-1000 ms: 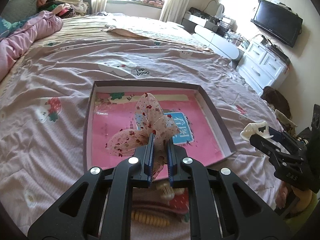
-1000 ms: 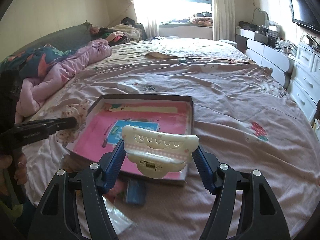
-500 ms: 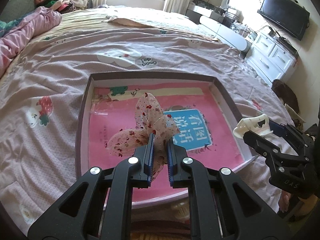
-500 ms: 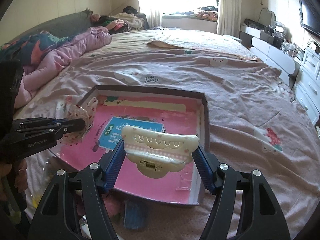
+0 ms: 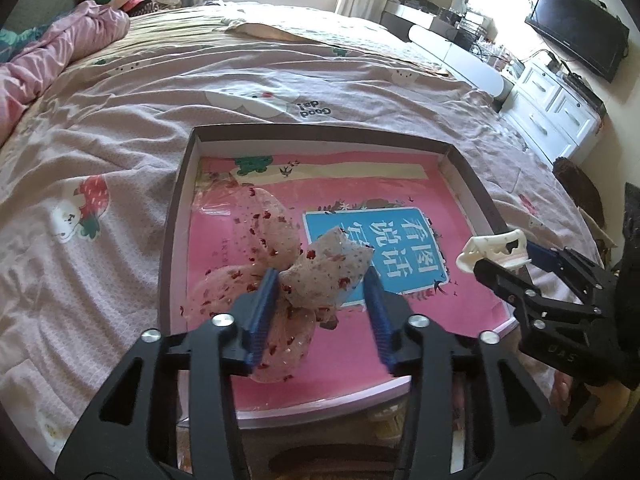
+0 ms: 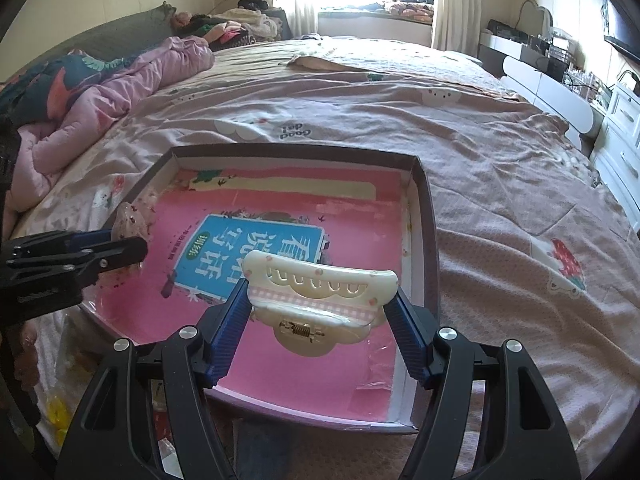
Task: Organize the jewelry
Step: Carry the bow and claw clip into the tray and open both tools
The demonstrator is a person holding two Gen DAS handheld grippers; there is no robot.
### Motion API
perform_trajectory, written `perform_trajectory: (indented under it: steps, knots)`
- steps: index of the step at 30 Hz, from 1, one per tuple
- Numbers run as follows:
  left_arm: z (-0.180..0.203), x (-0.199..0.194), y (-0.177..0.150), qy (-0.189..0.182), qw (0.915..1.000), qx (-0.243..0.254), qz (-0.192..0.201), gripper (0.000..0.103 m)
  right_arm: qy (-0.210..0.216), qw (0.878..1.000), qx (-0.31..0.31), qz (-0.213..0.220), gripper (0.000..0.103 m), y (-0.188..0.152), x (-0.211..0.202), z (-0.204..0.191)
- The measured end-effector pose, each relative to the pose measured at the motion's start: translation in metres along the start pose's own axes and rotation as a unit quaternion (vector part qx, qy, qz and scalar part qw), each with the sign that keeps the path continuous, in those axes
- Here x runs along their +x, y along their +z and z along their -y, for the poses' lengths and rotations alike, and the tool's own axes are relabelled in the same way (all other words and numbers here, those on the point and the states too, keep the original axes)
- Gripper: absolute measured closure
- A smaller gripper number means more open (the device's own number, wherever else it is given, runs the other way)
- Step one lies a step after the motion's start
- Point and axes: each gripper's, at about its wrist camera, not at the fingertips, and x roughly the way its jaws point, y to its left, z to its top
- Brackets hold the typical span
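Note:
A shallow box (image 5: 178,184) with a pink printed bottom lies on the bed; it also shows in the right wrist view (image 6: 430,224). My left gripper (image 5: 322,292) is open over the box's near left part. A sheer pink bow with red flecks (image 5: 304,268) sits between its fingers, touching the left pad and drooping toward the box bottom. My right gripper (image 6: 320,312) is shut on a cream hair claw clip (image 6: 320,292), held above the box's near right part. The clip also shows in the left wrist view (image 5: 494,248).
The pink bedsheet (image 5: 100,128) surrounds the box. A rumpled pink quilt (image 6: 100,92) lies at the left. Small items sit near the box's front edge (image 5: 388,420). White drawers (image 5: 556,108) and a TV (image 5: 576,40) stand to the right.
My left gripper has opened, and the bow has loosened and sagged between its fingers. Both grippers have moved forward and lower over the box. The right gripper still holds the clip.

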Motion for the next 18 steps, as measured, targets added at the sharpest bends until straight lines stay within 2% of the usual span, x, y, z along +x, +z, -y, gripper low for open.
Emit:
perform_trajectory:
  steps: [4,9,11,15,18]
  knots:
    - [-0.002,-0.009,-0.002,-0.004,1.0,-0.002,0.004,0.049,0.0,1.0,0.001,-0.01,0.038,-0.004,0.005,0.0]
    - [-0.004,-0.02,-0.004,-0.001,0.9999,-0.006,0.009,0.045,0.003,1.0,0.009,-0.016,0.037,-0.008,0.005,0.002]
    - [-0.005,-0.025,-0.006,0.0,0.9999,-0.007,0.011,0.043,0.001,1.0,0.008,-0.014,0.03,-0.01,0.003,0.002]
    - [-0.006,-0.035,-0.009,0.005,0.9998,-0.012,0.016,0.037,-0.001,1.0,0.007,-0.004,0.023,-0.01,-0.004,0.003]
    - [-0.006,-0.043,-0.012,0.01,0.9996,-0.015,0.023,0.029,-0.002,1.0,0.008,0.003,0.018,-0.012,-0.014,0.004]
